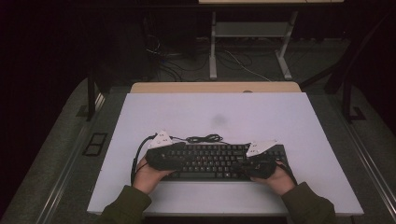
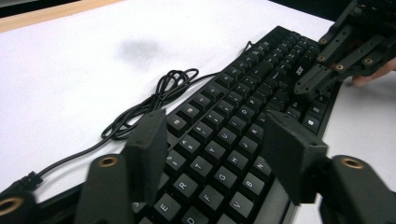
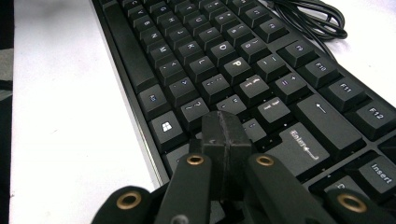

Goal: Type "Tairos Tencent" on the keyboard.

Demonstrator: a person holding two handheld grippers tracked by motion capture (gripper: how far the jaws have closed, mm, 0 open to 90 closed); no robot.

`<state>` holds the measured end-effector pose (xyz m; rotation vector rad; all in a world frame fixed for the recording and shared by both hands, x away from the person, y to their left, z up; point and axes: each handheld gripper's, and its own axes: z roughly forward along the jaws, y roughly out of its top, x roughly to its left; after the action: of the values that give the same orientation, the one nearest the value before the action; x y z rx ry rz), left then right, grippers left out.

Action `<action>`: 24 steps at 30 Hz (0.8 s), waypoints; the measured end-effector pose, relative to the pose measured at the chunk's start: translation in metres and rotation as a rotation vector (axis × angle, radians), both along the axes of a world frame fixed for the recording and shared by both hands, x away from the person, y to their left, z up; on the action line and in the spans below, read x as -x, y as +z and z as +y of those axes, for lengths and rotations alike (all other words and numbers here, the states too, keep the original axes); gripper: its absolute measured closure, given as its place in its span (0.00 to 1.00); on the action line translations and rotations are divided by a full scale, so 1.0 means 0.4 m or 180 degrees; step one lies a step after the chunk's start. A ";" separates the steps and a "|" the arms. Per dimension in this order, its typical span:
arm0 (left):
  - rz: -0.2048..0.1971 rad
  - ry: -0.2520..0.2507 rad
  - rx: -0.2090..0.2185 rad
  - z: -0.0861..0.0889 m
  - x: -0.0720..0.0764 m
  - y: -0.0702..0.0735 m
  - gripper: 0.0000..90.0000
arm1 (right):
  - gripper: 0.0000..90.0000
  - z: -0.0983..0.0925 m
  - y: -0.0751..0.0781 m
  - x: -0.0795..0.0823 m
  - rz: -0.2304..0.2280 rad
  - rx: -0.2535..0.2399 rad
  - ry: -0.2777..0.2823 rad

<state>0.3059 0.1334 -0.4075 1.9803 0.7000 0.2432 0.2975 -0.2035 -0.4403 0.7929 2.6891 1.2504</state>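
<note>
Keyboard [image 1: 219, 161] sits near-centre on table [image 1: 299, 130]; left claw [image 2: 219, 144] half-open over its keys, gripping nothing, right claw [image 3: 226, 135] pinched shut on right-hand keys, so stray presses or skidding look likely.

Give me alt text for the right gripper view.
The right hand-held gripper, jaws pressed together, rests its tip on a black keyboard near the Enter key. A coiled black cable lies on the white table.
</note>
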 end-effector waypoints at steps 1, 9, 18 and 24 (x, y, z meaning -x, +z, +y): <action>-0.0008 0.0005 -0.0007 -0.002 -0.002 0.000 0.51 | 0.99 0.000 0.000 0.000 0.0003 0.0001 -0.0001; 0.0104 -0.0029 -0.0092 -0.022 -0.016 -0.003 0.80 | 0.99 -0.001 0.000 0.001 0.0022 -0.0014 -0.0013; 0.0268 -0.0096 -0.0287 -0.046 -0.039 -0.021 0.99 | 0.99 -0.001 -0.001 0.000 0.0037 -0.0022 -0.0015; 0.0314 -0.0109 -0.0439 -0.059 -0.046 -0.033 0.99 | 0.99 -0.002 -0.001 -0.001 0.0034 -0.0034 -0.0013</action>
<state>0.3242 0.1098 -0.4206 2.1459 0.7283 0.1782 0.2978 -0.2042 -0.4409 0.8083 2.6898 1.2644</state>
